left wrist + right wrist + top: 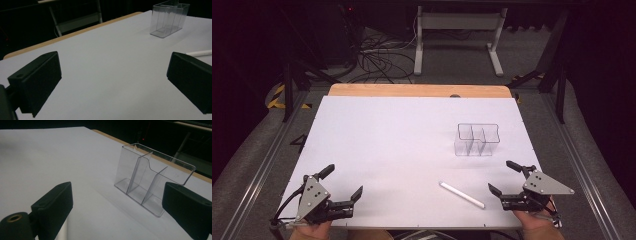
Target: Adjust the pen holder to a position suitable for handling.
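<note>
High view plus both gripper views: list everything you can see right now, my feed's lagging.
Organiser: one, clear plastic, three compartments, empty, right-centre of table.
Stick: one, white, lying flat near front edge, left of the right gripper.
Table: one, white top, wooden far edge.
Desk frame: one, white, on the floor beyond.
Cables: several, dark, floor beyond.
Left gripper: black, open, front left.
Right gripper: black, open, front right.

The high view looks forward and down over the whole white tabletop (412, 140). Both claw views skim it low, sharing the clear plastic three-compartment holder (169, 19) (150, 182) (477, 139), nearer the right's.
</note>
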`<action>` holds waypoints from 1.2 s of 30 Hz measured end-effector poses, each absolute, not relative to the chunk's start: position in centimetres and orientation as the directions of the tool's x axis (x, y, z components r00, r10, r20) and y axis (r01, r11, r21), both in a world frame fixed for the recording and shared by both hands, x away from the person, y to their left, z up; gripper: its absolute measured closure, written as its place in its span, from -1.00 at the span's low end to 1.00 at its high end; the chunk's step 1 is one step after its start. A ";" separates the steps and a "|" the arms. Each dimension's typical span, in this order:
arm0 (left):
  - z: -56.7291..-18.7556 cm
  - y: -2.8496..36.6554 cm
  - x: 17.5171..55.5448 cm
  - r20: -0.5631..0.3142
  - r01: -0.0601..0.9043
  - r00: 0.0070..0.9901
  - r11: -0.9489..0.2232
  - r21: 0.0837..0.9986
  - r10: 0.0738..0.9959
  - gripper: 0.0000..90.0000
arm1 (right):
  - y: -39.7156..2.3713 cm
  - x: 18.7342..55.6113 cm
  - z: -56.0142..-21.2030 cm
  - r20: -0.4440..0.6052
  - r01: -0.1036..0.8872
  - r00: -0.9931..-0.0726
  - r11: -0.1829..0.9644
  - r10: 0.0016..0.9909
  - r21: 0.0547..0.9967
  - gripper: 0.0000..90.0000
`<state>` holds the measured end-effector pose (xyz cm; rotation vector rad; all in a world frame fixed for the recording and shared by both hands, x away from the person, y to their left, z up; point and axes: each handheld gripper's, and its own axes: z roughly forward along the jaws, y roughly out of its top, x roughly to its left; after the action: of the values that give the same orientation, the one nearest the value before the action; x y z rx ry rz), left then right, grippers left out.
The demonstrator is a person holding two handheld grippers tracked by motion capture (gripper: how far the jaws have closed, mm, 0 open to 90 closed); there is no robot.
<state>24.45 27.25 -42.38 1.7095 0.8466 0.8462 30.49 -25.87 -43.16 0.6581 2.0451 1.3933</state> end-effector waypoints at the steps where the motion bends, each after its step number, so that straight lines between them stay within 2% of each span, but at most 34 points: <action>1: -42.4 27.2 24.4 0.146 0.139 0.505 -0.247 0.959 0.851 -0.99 | -25.9 30.5 -43.2 -0.184 0.075 -0.716 0.336 0.673 0.939 -0.77; 9: -42.5 27.1 24.5 0.182 0.130 0.489 -0.278 0.952 0.853 -0.98 | -26.0 30.6 -43.2 -0.175 0.069 -0.736 0.330 0.654 0.941 -0.73; 15: -42.5 27.3 24.5 0.159 0.127 0.504 -0.255 0.959 0.849 -0.98 | -25.9 30.6 -43.1 -0.191 0.054 -0.738 0.339 0.647 0.939 -0.73; 19: -42.5 27.2 24.6 0.177 0.141 0.461 -0.269 0.953 0.869 -0.97 | -25.9 30.5 -42.8 -0.193 0.043 -0.753 0.339 0.629 0.940 -0.75; 22: -42.5 27.3 24.6 0.163 0.145 0.472 -0.259 0.955 0.866 -0.97 | -25.8 30.6 -42.5 -0.213 0.034 -0.749 0.356 0.628 0.934 -0.77; 31: -42.4 27.3 24.6 0.160 0.141 0.485 -0.258 0.956 0.860 -0.97 | -25.9 31.9 -41.0 -0.164 0.084 -0.773 0.356 0.613 0.931 -0.78; 36: -42.5 27.2 24.7 0.163 0.141 0.488 -0.262 0.955 0.858 -0.97 | -25.3 32.8 -39.8 -0.185 0.069 -0.779 0.375 0.599 0.924 -0.76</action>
<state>24.66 27.22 -42.47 1.7135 0.8566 0.8785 32.76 -25.28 -39.83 0.5751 2.1402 1.4040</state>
